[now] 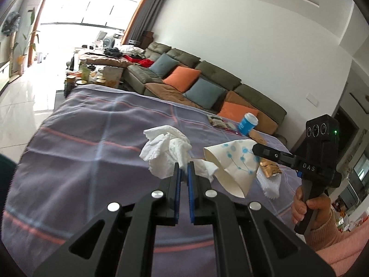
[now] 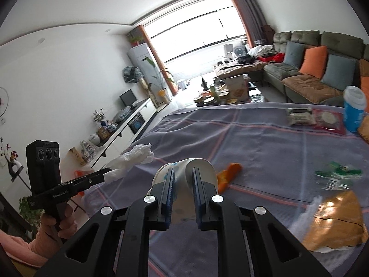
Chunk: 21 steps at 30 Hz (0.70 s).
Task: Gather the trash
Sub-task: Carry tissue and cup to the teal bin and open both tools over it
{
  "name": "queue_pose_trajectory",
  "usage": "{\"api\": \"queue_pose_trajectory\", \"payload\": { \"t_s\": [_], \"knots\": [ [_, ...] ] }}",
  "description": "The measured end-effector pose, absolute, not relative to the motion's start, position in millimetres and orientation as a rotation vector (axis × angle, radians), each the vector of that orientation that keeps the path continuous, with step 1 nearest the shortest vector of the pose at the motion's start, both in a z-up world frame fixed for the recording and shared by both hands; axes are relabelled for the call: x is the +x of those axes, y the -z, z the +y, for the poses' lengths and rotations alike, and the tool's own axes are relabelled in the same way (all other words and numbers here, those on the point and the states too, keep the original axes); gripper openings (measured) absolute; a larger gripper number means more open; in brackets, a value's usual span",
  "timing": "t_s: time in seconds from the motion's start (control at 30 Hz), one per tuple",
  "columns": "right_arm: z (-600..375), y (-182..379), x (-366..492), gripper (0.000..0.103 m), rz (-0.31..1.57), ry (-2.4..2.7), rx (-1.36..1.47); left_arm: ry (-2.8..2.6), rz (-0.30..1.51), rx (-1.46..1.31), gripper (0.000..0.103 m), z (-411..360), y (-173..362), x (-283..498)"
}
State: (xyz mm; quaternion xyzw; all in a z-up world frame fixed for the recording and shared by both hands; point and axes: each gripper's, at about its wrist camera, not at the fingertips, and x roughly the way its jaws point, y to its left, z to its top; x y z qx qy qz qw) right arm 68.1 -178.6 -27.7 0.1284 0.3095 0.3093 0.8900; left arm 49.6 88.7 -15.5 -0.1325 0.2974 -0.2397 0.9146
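Two loads are up at once: our left tongs (image 1: 184,169) pinch the crumpled tissue (image 1: 166,149), our right tongs (image 2: 183,176) squeeze the paper cup (image 2: 184,173), both above the table (image 1: 80,143). Tissue could tear free; the crushed cup may slip.

The crumpled white tissue (image 1: 165,151) hangs above the striped cloth (image 1: 92,138), pinched at one corner. Just beside it, the crushed paper cup (image 1: 233,166), white with blue dots, is squeezed flat and lifted off the cloth. On the cloth lie orange peel (image 2: 230,173), a golden wrapper (image 2: 336,221), and a green wrapper (image 2: 336,173).
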Motion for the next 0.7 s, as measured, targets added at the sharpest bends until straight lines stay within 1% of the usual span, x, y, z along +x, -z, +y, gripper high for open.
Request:
{"api": "queue_pose_trajectory", "payload": {
  "t_s": [0.7],
  "knots": [
    [-77.0,23.5,92.6,0.016,0.678,-0.849,0.207,0.297,0.545,-0.318,0.008,172.2,7.4,4.4]
  ]
}}
